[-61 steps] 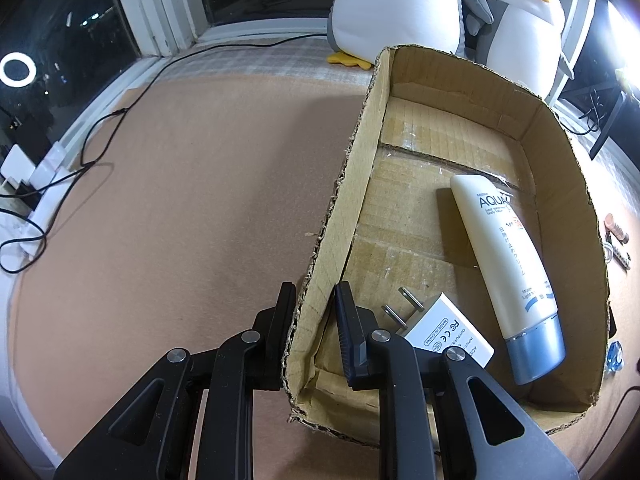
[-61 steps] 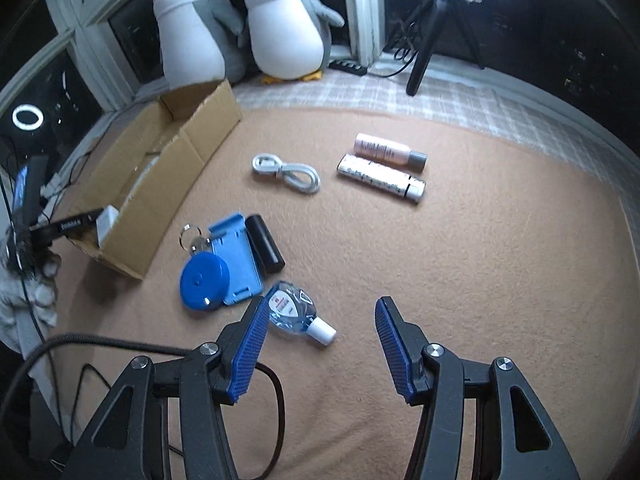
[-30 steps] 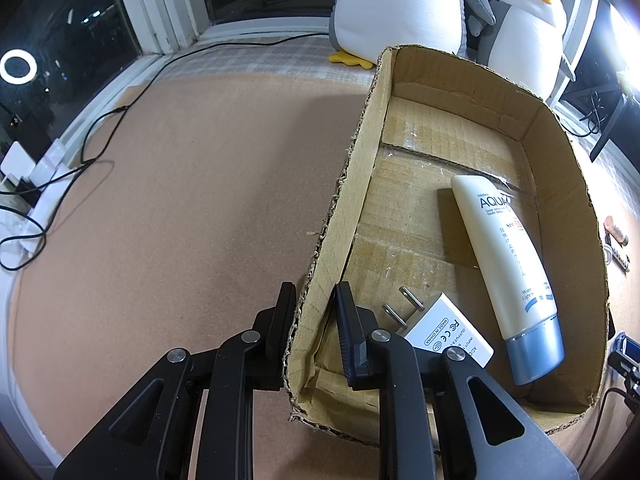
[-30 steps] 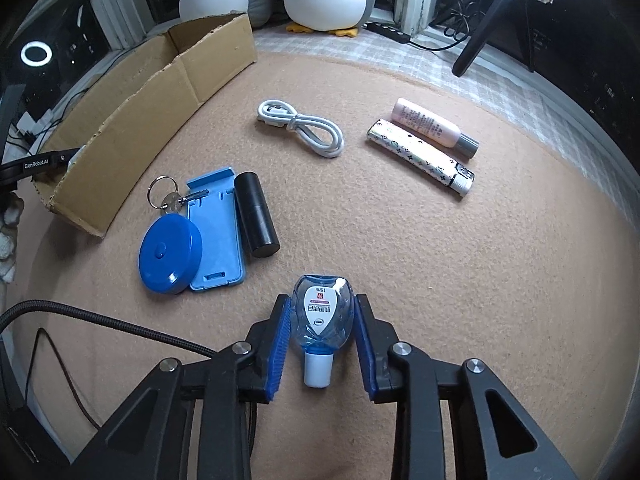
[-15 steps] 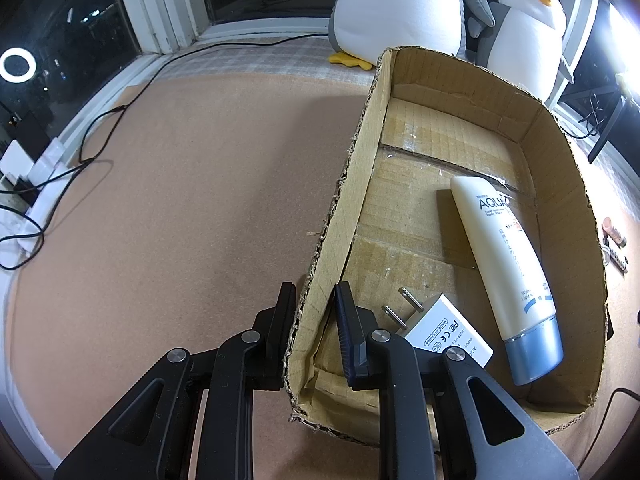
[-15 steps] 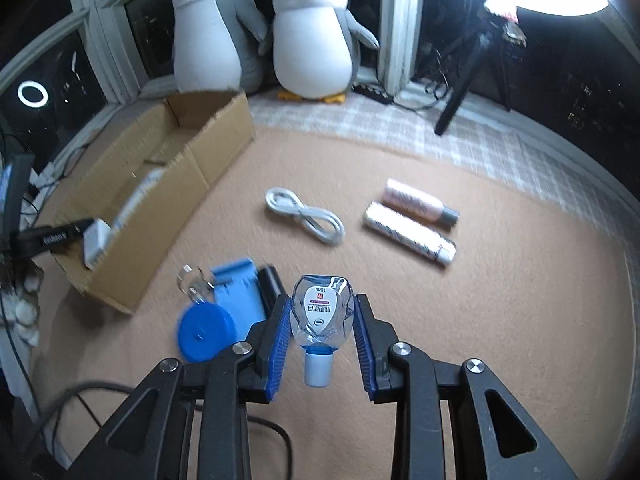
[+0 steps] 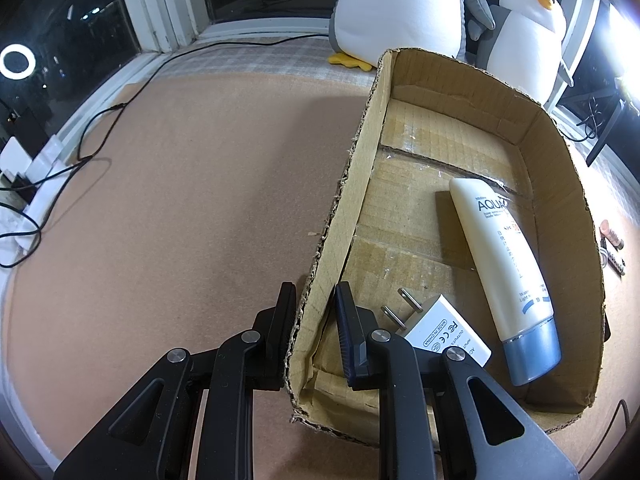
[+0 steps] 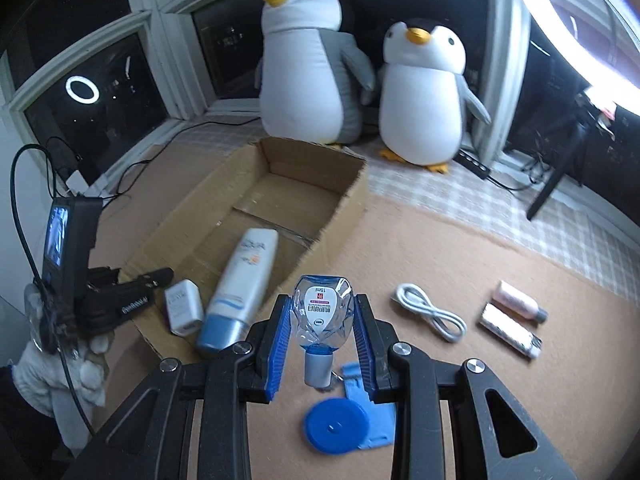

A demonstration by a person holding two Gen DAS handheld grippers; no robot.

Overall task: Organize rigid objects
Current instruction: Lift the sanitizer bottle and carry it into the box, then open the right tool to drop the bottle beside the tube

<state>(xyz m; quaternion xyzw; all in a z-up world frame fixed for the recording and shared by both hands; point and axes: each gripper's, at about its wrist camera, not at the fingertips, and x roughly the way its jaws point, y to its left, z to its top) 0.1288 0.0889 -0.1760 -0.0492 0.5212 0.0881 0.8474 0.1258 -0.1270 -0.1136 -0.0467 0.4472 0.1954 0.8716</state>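
Carrying bottle (image 8: 321, 312) gripped in right claw (image 8: 322, 334); left claw (image 7: 314, 332) pinches box (image 7: 352, 216) wall. Clear near wall, release over bare floor beside tube (image 8: 240, 288).

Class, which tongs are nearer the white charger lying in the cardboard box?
Left. The left tongs clamp the box wall beside the charger; the right tongs, holding the small bottle, are farther away.

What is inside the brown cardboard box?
Inside the brown cardboard box lie a cream tube with a blue-grey cap and a white plug adapter. The left tool's arm covers part of the adapter and the floor.
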